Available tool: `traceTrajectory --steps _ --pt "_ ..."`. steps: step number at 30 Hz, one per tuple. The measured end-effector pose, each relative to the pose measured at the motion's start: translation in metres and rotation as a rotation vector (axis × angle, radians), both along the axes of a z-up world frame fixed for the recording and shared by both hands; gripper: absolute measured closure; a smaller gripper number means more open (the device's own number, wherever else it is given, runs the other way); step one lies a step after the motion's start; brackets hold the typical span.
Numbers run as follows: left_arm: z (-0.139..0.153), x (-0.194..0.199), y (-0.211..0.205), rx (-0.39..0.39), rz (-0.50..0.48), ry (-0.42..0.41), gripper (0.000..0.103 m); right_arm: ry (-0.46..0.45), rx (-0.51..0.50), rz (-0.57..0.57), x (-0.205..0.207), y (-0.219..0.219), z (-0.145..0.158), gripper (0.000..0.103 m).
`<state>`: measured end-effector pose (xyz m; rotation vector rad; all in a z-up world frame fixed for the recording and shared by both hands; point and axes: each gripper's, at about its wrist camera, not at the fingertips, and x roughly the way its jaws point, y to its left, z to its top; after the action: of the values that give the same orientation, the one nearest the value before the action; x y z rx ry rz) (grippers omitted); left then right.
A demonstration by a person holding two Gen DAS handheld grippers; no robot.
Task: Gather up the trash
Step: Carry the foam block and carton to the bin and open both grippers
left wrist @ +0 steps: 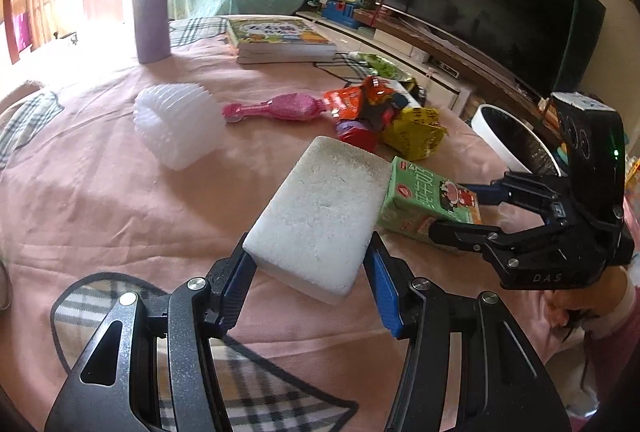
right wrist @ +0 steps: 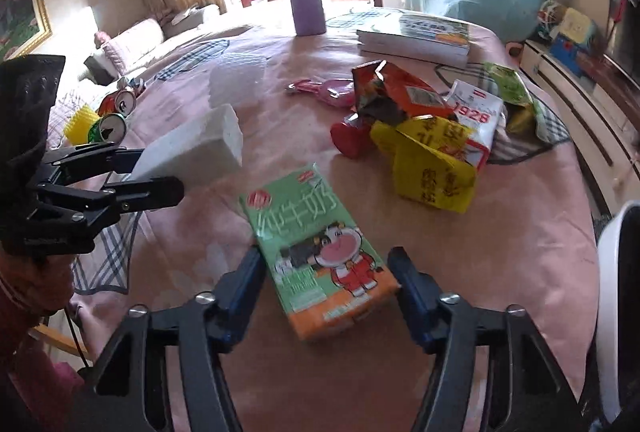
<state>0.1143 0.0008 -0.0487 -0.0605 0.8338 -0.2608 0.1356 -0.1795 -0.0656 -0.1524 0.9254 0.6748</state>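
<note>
1. Over on the pink-covered worktop (left wrist: 100,199) we've got both tools working at once. Our left tool (left wrist: 308,272) has its fingers on either side of the white foam block (left wrist: 320,207). The left pad looks pressed against it, but the right one seems to show a sliver of gap, so we can't tell if it's really clamped.

2. Our right tool (right wrist: 326,282) is spread apart around the near end of the green milk carton (right wrist: 316,248), which lies flat on the cloth. Neither finger is touching it yet as far as we can see.

3. The rest of the trash sits further back: a heap of crumpled snack wrappers (right wrist: 424,135), with the yellow one in front. There are also crushed cans (right wrist: 116,111) off to the left edge. The white bin (left wrist: 516,139) stands just beyond the right side of the worktop.

4. What we reckon could go wrong:
   - The foam is light and crumbly, so a squeeze near its end could let it pivot or pop out.
   - The carton looks slightly squashed. Closing on it could dent it more or make it skid on the cloth.
   - The two tools are close together, so lifting both at once risks a bump.

5. The pink brush (left wrist: 276,107), books (left wrist: 280,39) and purple flask (left wrist: 151,3) probably aren't trash, so we'd steer clear.
</note>
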Motion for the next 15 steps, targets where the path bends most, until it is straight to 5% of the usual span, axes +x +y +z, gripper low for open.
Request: traceTrajectory --steps 15 --pt "0.019 0.002 -0.106 -0.020 -0.212 -0.042 0.049 -0.062 0.151 -0.435 -0.048 -0.141 0.033 0.047"
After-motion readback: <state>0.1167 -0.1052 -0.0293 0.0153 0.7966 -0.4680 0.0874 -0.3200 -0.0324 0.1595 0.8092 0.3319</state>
